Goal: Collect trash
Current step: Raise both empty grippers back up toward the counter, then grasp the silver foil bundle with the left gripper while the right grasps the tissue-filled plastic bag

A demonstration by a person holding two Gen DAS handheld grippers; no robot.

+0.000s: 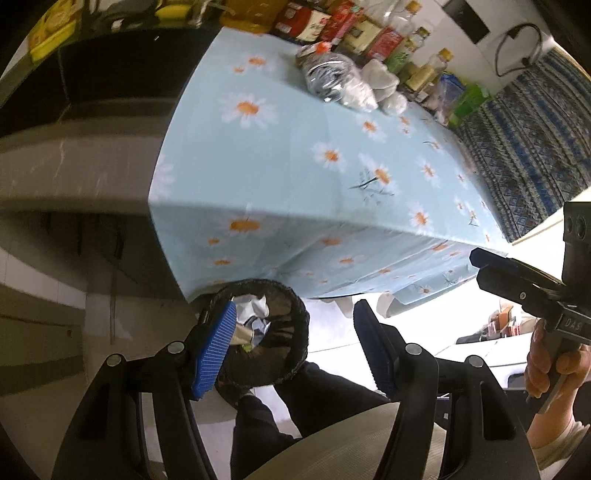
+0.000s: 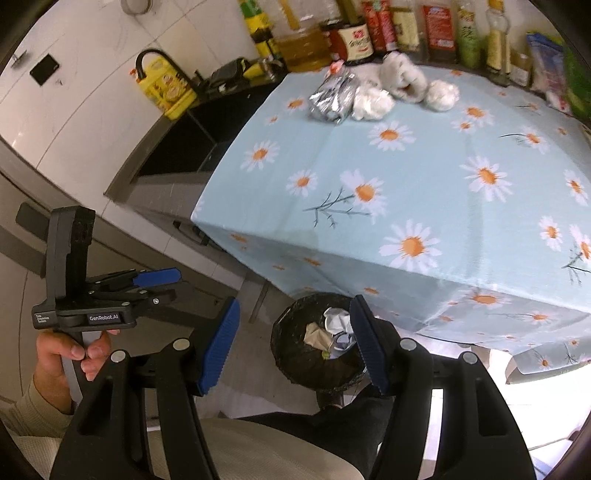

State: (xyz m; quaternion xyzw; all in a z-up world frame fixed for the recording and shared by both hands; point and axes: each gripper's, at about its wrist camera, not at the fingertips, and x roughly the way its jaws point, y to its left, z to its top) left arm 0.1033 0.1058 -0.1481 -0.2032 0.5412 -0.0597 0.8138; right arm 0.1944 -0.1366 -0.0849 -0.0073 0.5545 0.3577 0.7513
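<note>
Both claws, left (image 1: 295, 347) and right (image 2: 293, 343), hang spread and empty over the bin (image 2: 317, 350), while the foil bag (image 2: 332, 98) and tissue wads (image 2: 371, 103) lie far ahead across the worktop (image 2: 424, 206), roughly equally distant.

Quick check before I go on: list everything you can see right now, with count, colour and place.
Foil bag: one, silver, crumpled, far end of table.
Paper wads: about four, white, beside the foil bag.
Tablecloth: one, light blue with daisies, covers the table.
Bin: one, black mesh, on the floor by the table's near corner; crumpled white and tan trash inside.
Bottles and jars: a row, mixed colours, along the wall behind the table.
Oil jug: one, yellow, on the counter by the sink.
Sink: one, black, beside the table.
Left tongs: black with blue pads, open, empty, above the bin.
Right tongs: same, open, empty.
</note>
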